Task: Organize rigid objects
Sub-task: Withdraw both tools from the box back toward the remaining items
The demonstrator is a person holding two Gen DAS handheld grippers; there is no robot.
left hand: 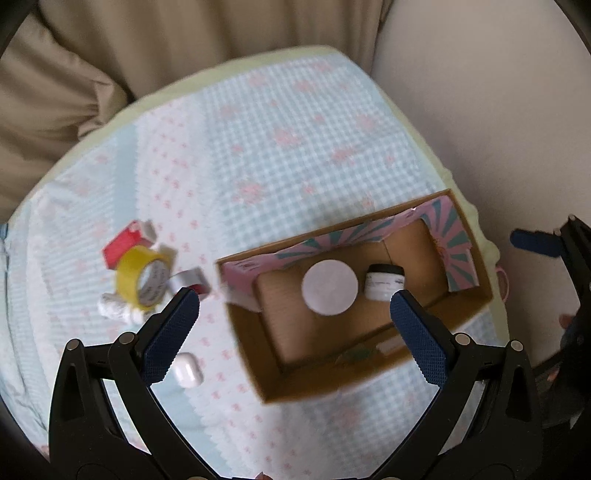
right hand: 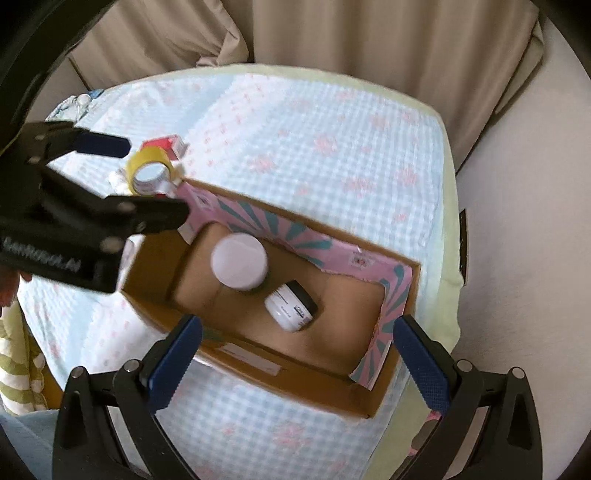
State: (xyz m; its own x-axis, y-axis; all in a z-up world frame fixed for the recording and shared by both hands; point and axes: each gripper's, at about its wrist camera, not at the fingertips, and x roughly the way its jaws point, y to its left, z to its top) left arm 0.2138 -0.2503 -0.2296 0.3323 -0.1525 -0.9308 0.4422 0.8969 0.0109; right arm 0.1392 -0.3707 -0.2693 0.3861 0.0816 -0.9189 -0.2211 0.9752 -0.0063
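A cardboard box (left hand: 476, 302) (right hand: 369, 402) with pink and teal flaps sits on a checked cloth. Inside stand a white-lidded jar (left hand: 329, 288) (right hand: 239, 262) and a small white jar with a black lid (left hand: 384, 283) (right hand: 291, 304). My left gripper (left hand: 295, 310) is open and empty above the box's left end; it also shows in the right wrist view (right hand: 147, 181). My right gripper (right hand: 297, 332) is open and empty over the box's near wall. Left of the box lie a yellow tape roll (left hand: 142, 277) (right hand: 147, 168), a red box (left hand: 123, 242) (right hand: 162, 144), a silver tape roll (left hand: 188, 280) and a white case (left hand: 188, 371).
The cloth covers a small round-cornered surface with a pale green edge (left hand: 458, 173) (right hand: 452, 206). Beige curtains (left hand: 184, 33) (right hand: 332, 33) hang behind. A small white object (left hand: 114, 308) lies by the yellow tape. Striped fabric (right hand: 18, 369) lies at the lower left.
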